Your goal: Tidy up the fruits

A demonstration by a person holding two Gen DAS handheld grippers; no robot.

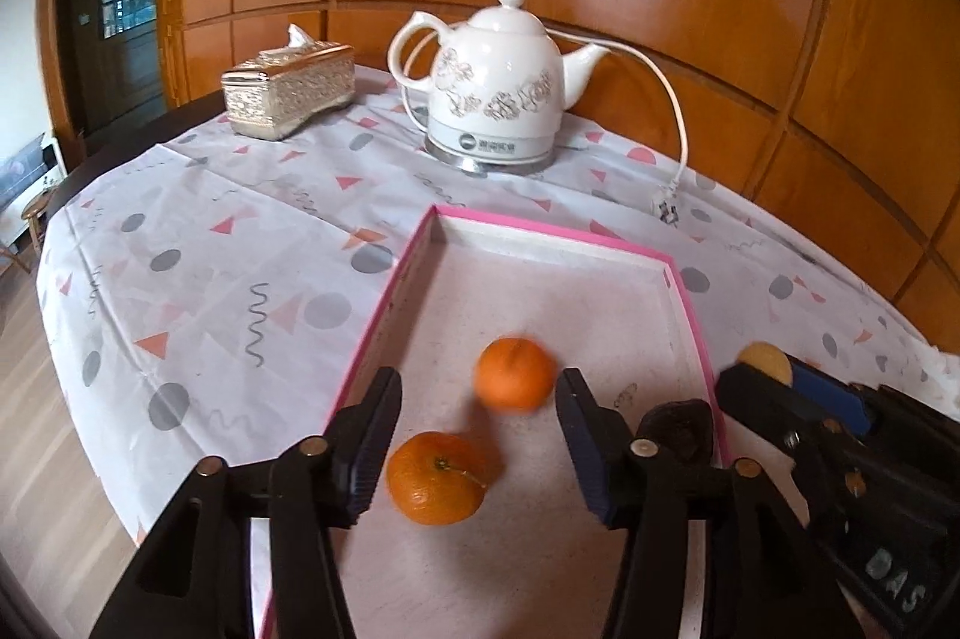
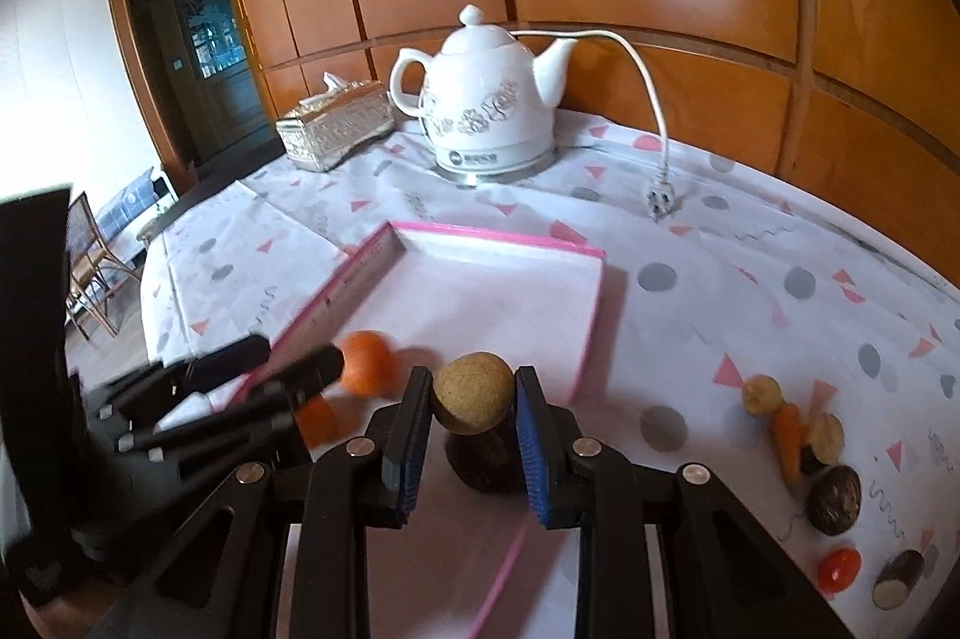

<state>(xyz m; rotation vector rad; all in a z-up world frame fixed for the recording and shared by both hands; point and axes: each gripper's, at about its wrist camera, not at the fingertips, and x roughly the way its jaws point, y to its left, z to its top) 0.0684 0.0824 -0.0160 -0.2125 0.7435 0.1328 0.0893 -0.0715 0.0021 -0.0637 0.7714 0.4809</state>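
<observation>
A pink-rimmed white tray point(image 1: 540, 226) point(image 2: 498, 237) lies on the patterned cloth. Inside it are an orange point(image 1: 435, 477) point(image 2: 315, 420), a second, blurred orange point(image 1: 515, 374) point(image 2: 366, 362) and a dark fruit point(image 1: 678, 423) point(image 2: 486, 459) by the right rim. My left gripper point(image 1: 480, 399) point(image 2: 294, 357) is open over the tray, and the blurred orange sits free just beyond its fingertips. My right gripper point(image 2: 474, 387) point(image 1: 756, 369) is shut on a round tan fruit point(image 2: 474, 390) point(image 1: 765, 362), held over the dark fruit at the tray's right rim.
A white kettle point(image 1: 498, 99) with a cord and plug point(image 2: 660, 204) and a gold tissue box point(image 1: 288, 96) stand at the back. On the cloth right of the tray lie a carrot point(image 2: 787, 435), small tan fruits point(image 2: 762, 393), a dark round fruit point(image 2: 834, 498) and a red tomato point(image 2: 838, 570).
</observation>
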